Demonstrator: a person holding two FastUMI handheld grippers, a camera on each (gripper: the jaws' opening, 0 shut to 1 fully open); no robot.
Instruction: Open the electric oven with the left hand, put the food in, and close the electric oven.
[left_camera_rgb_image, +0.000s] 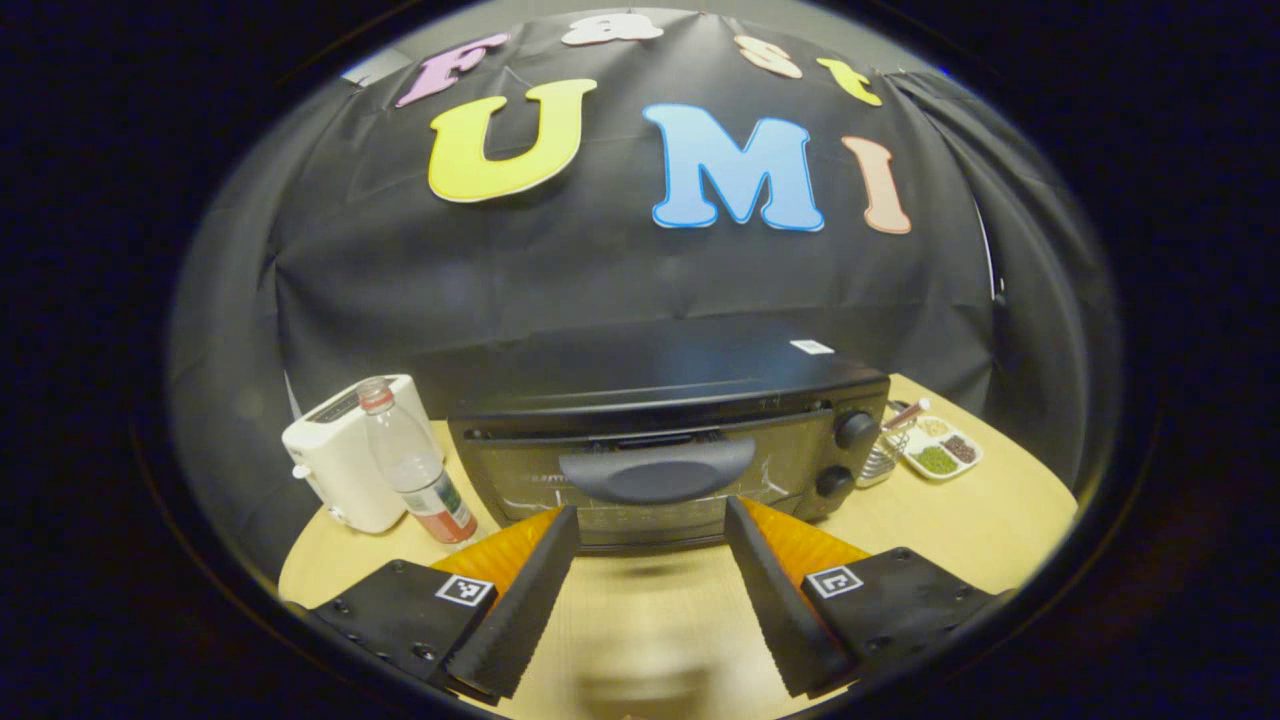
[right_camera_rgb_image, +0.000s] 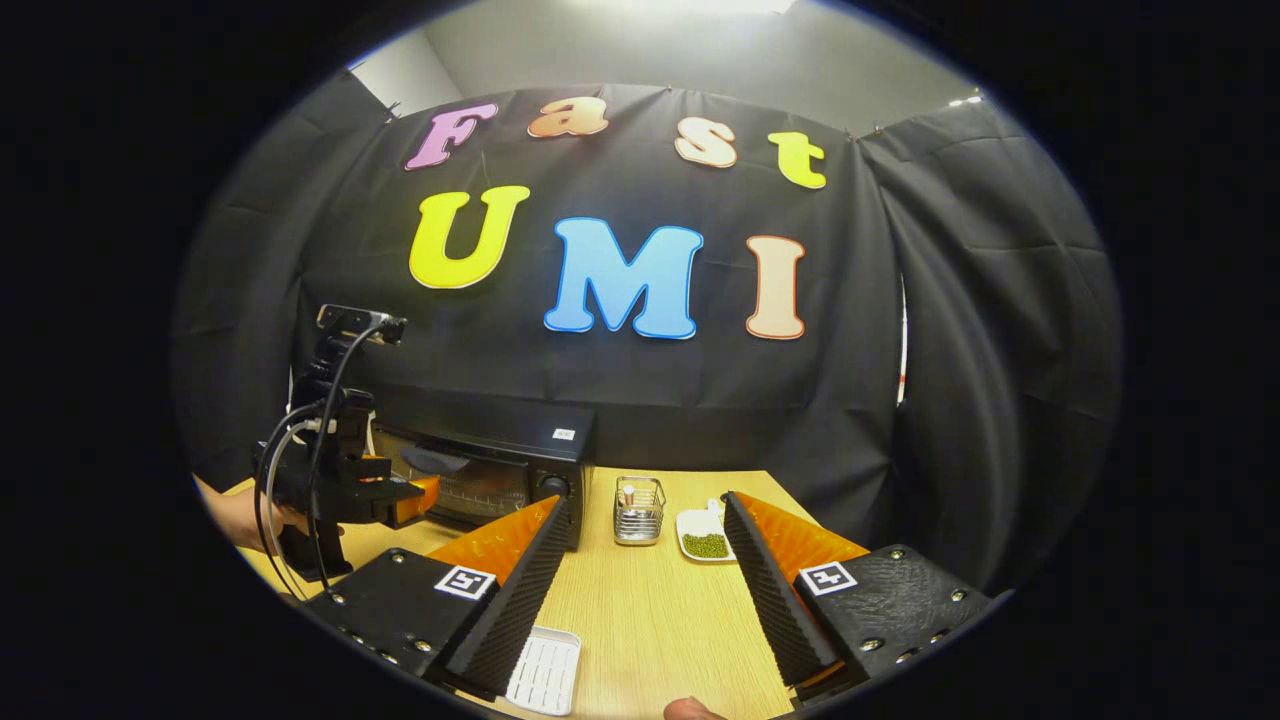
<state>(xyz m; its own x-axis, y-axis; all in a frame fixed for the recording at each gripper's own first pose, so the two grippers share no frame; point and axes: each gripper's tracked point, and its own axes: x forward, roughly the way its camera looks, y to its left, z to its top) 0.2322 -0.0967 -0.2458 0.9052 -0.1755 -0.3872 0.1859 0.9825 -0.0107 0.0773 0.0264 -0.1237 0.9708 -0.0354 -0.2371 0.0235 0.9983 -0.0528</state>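
A black electric oven (left_camera_rgb_image: 660, 440) is seen standing at the back edge of a light wooden tabletop (left_camera_rgb_image: 950, 530), its door closed or very nearly so, with a curved handle (left_camera_rgb_image: 657, 470) across the front. In the left gripper view, the left gripper (left_camera_rgb_image: 650, 530) is held just in front of the handle, its fingers spread apart and grasping nothing. A white toaster (left_camera_rgb_image: 345, 460) and a clear bottle (left_camera_rgb_image: 415, 465) are placed toward the back left corner. Right of the oven, a wire basket (right_camera_rgb_image: 638, 510) and a dish of green food (right_camera_rgb_image: 706, 535) are set. In the right gripper view, the right gripper (right_camera_rgb_image: 645, 560) is held above the tabletop, fingers wide apart and empty, with a white slotted tray (right_camera_rgb_image: 545, 670) near the front edge.
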